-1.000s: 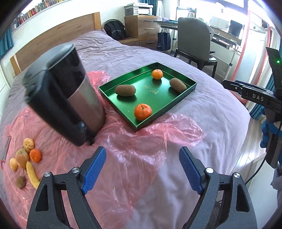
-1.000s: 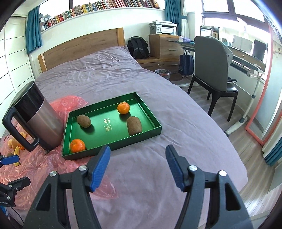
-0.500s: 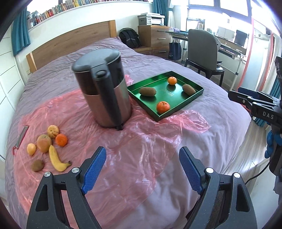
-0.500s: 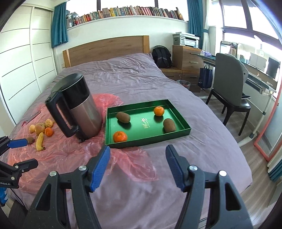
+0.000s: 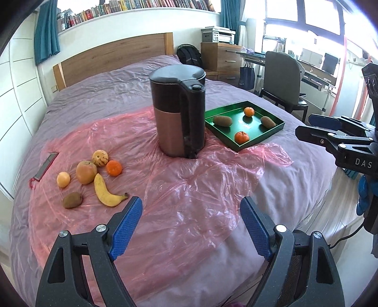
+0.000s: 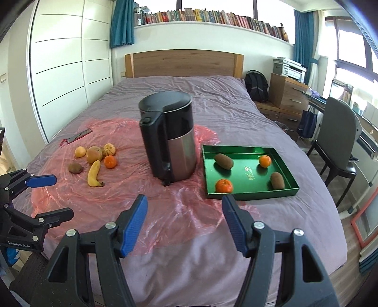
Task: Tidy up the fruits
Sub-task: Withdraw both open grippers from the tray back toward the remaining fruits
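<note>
on the pink sheet (image 5: pixel 189 189), banana (image 5: pixel 105 191) lengthwise, stem toward left tool (image 5: pixel 191 226)

Ahead of your tongs lies a bed (image 6: pixel 179 94) with a wooden headboard (image 6: pixel 184 62). Above it runs a bookshelf (image 6: pixel 212 20). White cupboards (image 6: pixel 70 70) stand left; a dresser (image 6: pixel 287 94), a chair (image 6: pixel 337 134) and bright windows (image 5: pixel 295 14) right. The floor (image 6: pixel 333 189) looks wooden.

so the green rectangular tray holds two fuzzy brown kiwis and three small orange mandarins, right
Not quite: the green rectangular tray holds two fuzzy brown kiwis and only two small orange mandarins, not three. The right wrist view shows it clearly.
</note>
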Available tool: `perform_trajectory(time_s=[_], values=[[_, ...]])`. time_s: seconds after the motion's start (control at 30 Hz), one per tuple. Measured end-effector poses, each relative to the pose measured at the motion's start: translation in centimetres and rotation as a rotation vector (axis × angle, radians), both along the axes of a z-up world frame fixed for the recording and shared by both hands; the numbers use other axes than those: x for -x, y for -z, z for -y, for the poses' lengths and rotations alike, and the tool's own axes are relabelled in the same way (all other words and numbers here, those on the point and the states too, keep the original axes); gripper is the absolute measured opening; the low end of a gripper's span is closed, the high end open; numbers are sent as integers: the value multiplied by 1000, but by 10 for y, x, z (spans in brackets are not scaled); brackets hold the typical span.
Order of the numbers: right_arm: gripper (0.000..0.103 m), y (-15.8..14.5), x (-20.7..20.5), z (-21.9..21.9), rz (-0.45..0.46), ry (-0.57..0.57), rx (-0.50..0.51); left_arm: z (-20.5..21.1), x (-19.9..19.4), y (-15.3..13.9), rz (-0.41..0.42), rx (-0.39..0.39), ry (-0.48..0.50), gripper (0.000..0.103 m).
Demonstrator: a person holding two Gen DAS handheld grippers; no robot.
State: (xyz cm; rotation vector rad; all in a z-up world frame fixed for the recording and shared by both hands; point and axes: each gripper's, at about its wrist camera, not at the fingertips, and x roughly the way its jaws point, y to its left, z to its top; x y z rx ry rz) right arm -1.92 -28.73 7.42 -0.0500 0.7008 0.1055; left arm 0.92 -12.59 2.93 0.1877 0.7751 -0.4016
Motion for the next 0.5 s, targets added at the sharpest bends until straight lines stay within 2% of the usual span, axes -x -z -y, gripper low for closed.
perform_trajectory(time_s=[0.5], values=[[90,17,-38,-122,-52,-199,-1,-122,-10,34,17,57,-197,81]])
